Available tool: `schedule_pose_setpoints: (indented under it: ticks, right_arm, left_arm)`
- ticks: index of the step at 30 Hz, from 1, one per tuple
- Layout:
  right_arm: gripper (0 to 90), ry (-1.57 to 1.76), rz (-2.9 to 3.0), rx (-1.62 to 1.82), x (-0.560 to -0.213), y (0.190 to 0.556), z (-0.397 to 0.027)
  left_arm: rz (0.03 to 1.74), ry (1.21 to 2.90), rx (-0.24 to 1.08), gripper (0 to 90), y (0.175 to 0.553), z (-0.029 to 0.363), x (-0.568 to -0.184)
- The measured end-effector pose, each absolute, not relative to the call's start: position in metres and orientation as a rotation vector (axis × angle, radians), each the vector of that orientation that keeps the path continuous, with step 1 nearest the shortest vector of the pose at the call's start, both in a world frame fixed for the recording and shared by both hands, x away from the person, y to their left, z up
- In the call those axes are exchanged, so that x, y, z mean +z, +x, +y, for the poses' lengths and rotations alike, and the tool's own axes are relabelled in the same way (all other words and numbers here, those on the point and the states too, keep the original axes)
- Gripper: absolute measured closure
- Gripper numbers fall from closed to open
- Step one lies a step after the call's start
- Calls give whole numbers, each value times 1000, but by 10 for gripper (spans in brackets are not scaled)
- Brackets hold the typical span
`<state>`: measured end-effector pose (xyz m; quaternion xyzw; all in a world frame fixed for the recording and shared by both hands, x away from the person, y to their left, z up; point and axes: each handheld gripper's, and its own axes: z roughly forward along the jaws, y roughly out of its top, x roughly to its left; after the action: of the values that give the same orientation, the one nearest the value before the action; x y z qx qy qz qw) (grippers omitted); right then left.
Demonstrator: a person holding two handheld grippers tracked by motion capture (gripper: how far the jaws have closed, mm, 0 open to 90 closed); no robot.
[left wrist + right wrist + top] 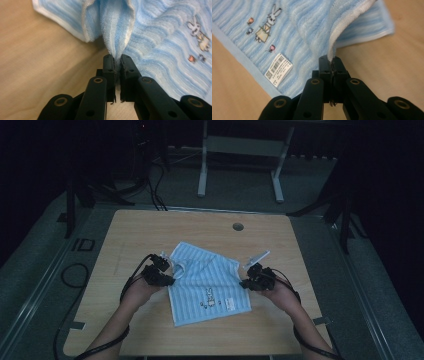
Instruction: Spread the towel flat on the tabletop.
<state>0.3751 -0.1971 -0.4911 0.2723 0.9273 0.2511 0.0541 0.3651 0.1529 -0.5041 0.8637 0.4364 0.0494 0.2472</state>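
- The left gripper (pixel 117 58) has its 2 black jaws pressed almost together, with a pinched fold of the blue striped towel (pixel 160 50) caught between the tips.
- Just past those tips the fold rises as a soft ridge with a white hem on either side, and the rest of the cloth spreads away to the right of the gripper.
- To the left of that gripper lies bare wood of the table (pixel 37 65).
- The right gripper (pixel 333 62) is clamped tight too, its tips gripping the white-edged border of the same towel (pixel 307 32), which lifts up from the jaws as a narrow strip.
- Beyond and to the left of the right gripper, the cloth lies flat, with a white barcode label (pixel 279 69) near its hem and a small rabbit picture (pixel 267 23) farther off.
- From above, the left gripper (pixel 165 272) holds the towel's near-left side and the right gripper (pixel 248 276) holds its right side, so the towel (pixel 207 285) lies between the 2 hands on the table (pixel 150 230).
- Farther out past the grippers, a round hole (pixel 238 226) sits in the tabletop, and a pale table frame (pixel 240 150) stands on the floor beyond.
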Motion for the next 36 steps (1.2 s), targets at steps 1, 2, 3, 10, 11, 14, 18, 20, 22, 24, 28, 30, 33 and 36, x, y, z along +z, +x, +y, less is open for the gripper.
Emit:
schedule_pose_setpoints:
  ticks: [1, 2, 3, 10, 11, 14, 18, 20, 22, 24, 28, 30, 33, 36]
  right_arm:
    - [887, 827, 2817, 763, -491, 375, -197]
    - [887, 830, 2823, 772, -493, 370, -199]
    - [887, 831, 2826, 782, -496, 366, -200]
    - [886, 839, 2856, 835, -509, 335, -205]
    - [884, 827, 2867, 837, -511, 328, -205]
    - [884, 823, 2882, 839, -513, 319, -206]
    - [767, 852, 2898, 840, -515, 317, -211]
    - [660, 887, 2873, 848, -509, 319, -217]
    - [660, 903, 2814, 856, -497, 323, -226]
    - [764, 929, 2757, 883, -482, 329, -234]
    - [898, 975, 2650, 924, -462, 352, -238]
    - [900, 988, 2638, 900, -462, 367, -230]
    - [900, 979, 2655, 839, -472, 389, -208]
    - [899, 997, 2671, 784, -485, 409, -186]
  left_arm:
    - [1189, 2359, 121, 828, 363, 153, -507]
    - [1189, 2361, 116, 828, 361, 153, -510]
    - [1189, 2364, 105, 828, 358, 153, -513]
    - [1169, 2386, 90, 822, 343, 153, -520]
    - [1165, 2386, 96, 823, 341, 154, -520]
    - [1164, 2383, 88, 812, 336, 157, -519]
    - [1171, 2400, 74, 723, 327, 164, -518]
    - [1198, 2382, 130, 610, 323, 170, -511]
    - [1202, 2352, 170, 590, 318, 174, -503]
    - [1166, 2354, 182, 591, 312, 171, -495]
    - [1029, 2414, 155, 729, 300, 145, -489]
    - [969, 2427, 151, 841, 294, 129, -489]
    - [875, 2467, 112, 891, 285, 104, -491]
    - [804, 2504, 81, 892, 277, 83, -496]
